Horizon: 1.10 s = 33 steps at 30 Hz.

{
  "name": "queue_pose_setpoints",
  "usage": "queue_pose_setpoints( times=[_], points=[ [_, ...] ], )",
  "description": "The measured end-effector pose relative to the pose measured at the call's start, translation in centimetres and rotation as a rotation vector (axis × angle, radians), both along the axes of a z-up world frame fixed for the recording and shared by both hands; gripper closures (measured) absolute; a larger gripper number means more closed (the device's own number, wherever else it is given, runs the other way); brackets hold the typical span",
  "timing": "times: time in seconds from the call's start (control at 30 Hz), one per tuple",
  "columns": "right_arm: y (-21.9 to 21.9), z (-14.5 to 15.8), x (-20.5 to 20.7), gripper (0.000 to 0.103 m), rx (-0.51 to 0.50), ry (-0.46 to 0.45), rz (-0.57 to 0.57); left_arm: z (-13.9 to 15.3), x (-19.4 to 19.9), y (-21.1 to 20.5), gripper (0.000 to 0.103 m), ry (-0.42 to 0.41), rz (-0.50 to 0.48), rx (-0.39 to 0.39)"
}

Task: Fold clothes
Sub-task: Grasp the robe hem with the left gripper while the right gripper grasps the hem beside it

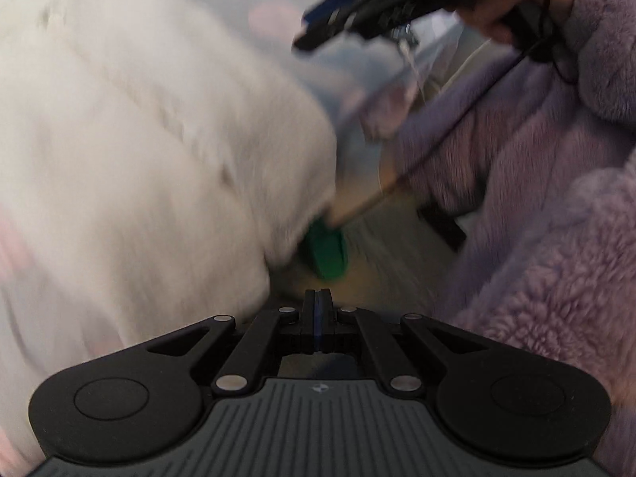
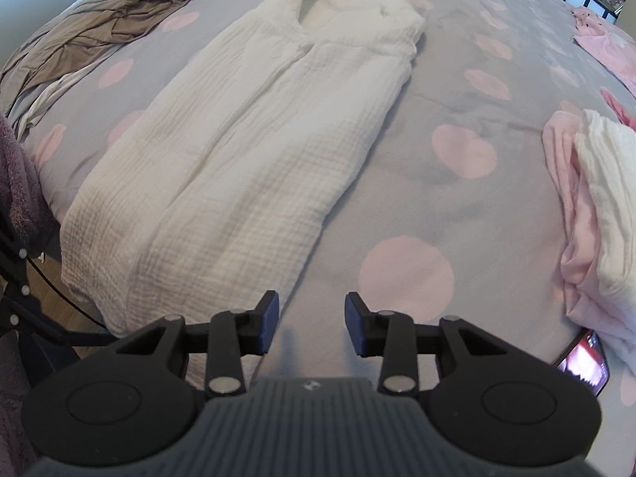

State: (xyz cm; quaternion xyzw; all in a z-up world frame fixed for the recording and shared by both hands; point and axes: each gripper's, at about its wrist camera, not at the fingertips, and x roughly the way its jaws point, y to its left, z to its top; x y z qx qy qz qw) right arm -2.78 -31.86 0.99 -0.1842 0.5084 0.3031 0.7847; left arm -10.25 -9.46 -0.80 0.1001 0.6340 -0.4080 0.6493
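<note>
While my right gripper (image 2: pixel 311 324) hovers with fingers spread over the spotted bedsheet (image 2: pixel 457 206), the white garment (image 2: pixel 254 139) lies flat just ahead to its left, lengthwise on the bed. My left gripper (image 1: pixel 317 310) is clenched on nothing, beside the garment's blurred hem near a green object (image 1: pixel 328 250).

Bed covered by a pale grey sheet printed with large pink dots (image 2: pixel 437 206), serving as the work surface. Lying directly on it: a long white crinkled-cotton garment (image 2: pixel 254 151) spread flat lengthwise at centre; a crumpled taupe-grey jersey garment (image 2: pixel 99 28) at the far left; a pink garment (image 2: pixel 604 43) at the far right. At the near right edge, a folded stack of pink and white fabric (image 2: pixel 592 206) beside a dark phone with a lit screen (image 2: pixel 584 365).
</note>
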Motion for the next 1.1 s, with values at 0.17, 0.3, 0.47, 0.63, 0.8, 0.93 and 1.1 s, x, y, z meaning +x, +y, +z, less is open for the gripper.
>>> queue_pose_setpoints(
  times=[0.17, 0.3, 0.47, 0.63, 0.8, 0.93, 1.1],
  points=[
    [0.6, -0.2, -0.8, 0.063, -0.005, 0.014, 0.014, -2.1, -0.2, 2.8, 0.103, 0.13, 0.037, 0.113],
    [1.3, -0.2, -1.9, 0.052, -0.022, 0.021, 0.053, -3.0, -1.0, 5.2, 0.103, 0.058, 0.123, 0.216],
    [1.7, -1.3, -2.9, 0.044, -0.027, 0.089, 0.091, -2.9, -1.4, 7.8, 0.053, -0.028, 0.275, 0.168],
    [2.1, -3.7, -3.7, 0.043, -0.055, 0.201, 0.127, -2.0, -1.1, 8.7, 0.053, -0.1, 0.346, 0.087],
    [2.2, -4.8, -3.8, 0.043, -0.072, 0.221, 0.136, -2.7, 0.5, 8.7, 0.053, -0.121, 0.385, 0.052],
    [2.1, -5.2, -3.7, 0.043, -0.066, 0.229, 0.128, -3.9, 1.3, 8.2, 0.053, -0.069, 0.389, 0.07],
    [2.0, -5.7, -3.6, 0.041, -0.057, 0.239, 0.118, -4.1, 2.0, 9.0, 0.053, -0.067, 0.438, 0.048]
  ],
)
